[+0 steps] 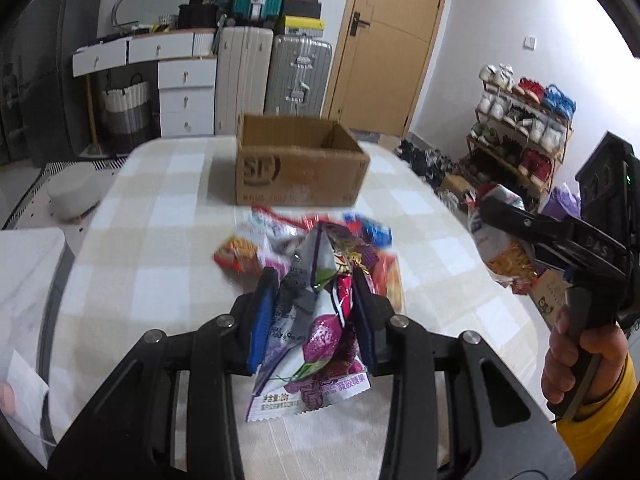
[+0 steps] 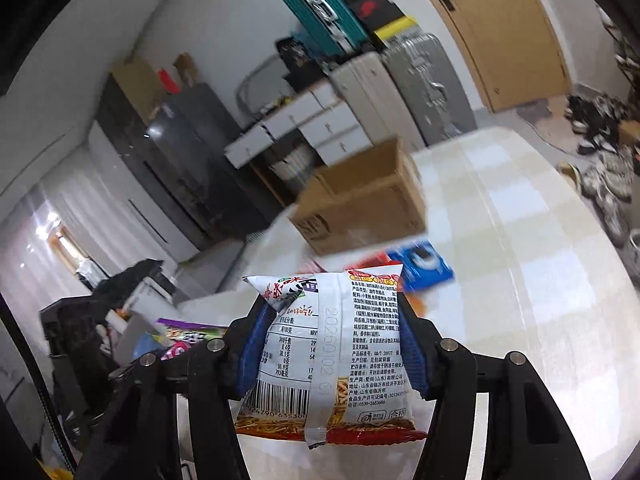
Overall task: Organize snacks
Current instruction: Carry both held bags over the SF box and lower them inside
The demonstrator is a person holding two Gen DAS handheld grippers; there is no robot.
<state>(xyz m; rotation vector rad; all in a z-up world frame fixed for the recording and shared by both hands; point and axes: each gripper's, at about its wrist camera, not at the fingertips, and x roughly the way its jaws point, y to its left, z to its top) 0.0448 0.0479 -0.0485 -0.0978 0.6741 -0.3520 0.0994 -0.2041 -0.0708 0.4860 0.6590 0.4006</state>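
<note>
My left gripper [image 1: 314, 280] is shut on a purple and white candy packet [image 1: 310, 344], held above the checked table [image 1: 160, 216]. A pile of snack packets [image 1: 280, 240] lies on the table just beyond it. An open cardboard box [image 1: 298, 168] stands behind the pile. My right gripper [image 2: 330, 304] is shut on a white and red noodle snack packet [image 2: 340, 352], held above the table's right side; it also shows in the left wrist view [image 1: 504, 248]. The box [image 2: 360, 204] and a blue packet [image 2: 424, 264] lie ahead of it.
A white stool [image 1: 74, 196] stands left of the table. Suitcases [image 1: 298, 76], white drawers [image 1: 186, 96] and a door [image 1: 392, 36] line the far wall. A shoe rack [image 1: 520, 132] and loose shoes are at the right.
</note>
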